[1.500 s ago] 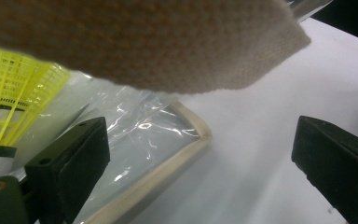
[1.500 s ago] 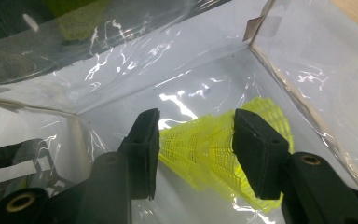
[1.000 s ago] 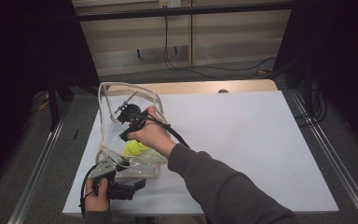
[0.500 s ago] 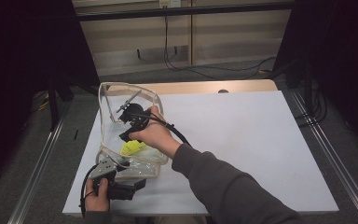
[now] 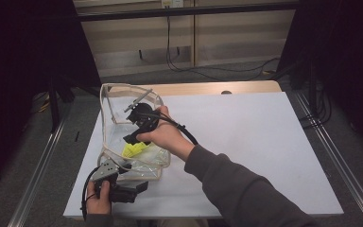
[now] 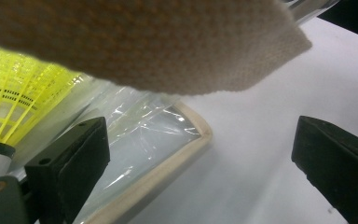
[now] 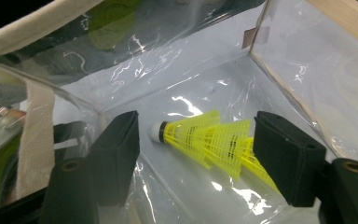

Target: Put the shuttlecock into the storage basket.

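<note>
White table [image 5: 264,142] w/ clear plastic bag [image 5: 118,101] at its left side. Right gripper [image 5: 134,127] is inside the bag, jaws just been opening, now wide, gripping nothing. Left gripper [image 5: 139,185] sits at bag's near edge, jaws wide, nothing gripped. Stacked yellow shuttlecocks [image 7: 205,137] lie on bag bottom, below right jaws.

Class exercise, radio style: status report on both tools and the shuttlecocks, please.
Right tool open inside clear bag, jaws just opening, yellow shuttlecocks lying loose between them. Left tool open at the bag's edge. Nothing in the way.
</note>
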`<state>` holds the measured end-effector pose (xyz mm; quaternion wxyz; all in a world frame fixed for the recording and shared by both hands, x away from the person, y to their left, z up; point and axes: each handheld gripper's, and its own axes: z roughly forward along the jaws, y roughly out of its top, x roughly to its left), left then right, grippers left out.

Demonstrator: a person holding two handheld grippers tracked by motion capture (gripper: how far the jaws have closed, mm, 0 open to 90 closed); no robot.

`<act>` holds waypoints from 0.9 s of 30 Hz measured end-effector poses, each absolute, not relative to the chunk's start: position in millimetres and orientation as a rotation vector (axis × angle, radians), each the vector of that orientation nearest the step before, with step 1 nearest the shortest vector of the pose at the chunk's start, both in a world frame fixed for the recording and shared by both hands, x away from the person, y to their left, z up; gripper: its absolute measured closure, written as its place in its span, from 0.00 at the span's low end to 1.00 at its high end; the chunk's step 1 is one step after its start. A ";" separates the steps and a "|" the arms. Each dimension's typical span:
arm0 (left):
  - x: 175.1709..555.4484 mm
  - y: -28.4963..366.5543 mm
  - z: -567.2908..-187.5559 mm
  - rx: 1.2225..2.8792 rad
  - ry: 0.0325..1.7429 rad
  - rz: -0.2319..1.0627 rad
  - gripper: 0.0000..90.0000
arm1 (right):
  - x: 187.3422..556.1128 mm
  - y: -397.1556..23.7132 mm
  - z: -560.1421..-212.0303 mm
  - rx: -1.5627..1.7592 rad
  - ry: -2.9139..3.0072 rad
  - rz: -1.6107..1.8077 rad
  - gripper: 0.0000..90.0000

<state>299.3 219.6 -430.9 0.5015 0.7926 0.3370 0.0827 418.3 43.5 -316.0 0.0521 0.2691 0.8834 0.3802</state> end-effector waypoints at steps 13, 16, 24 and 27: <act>299.4 219.8 -431.0 1.921 0.816 0.202 0.05 | 410.5 26.8 -309.2 0.785 2.705 1.213 0.23; 299.2 219.3 -431.0 1.922 0.817 0.204 0.04 | 408.7 21.3 -307.8 0.782 2.689 1.243 0.20; 299.1 219.5 -431.2 1.927 0.816 0.206 0.04 | 405.1 9.7 -303.7 0.765 2.703 1.275 0.13; 299.0 219.1 -431.3 1.925 0.817 0.209 0.04 | 403.6 4.9 -302.2 0.766 2.701 1.282 0.13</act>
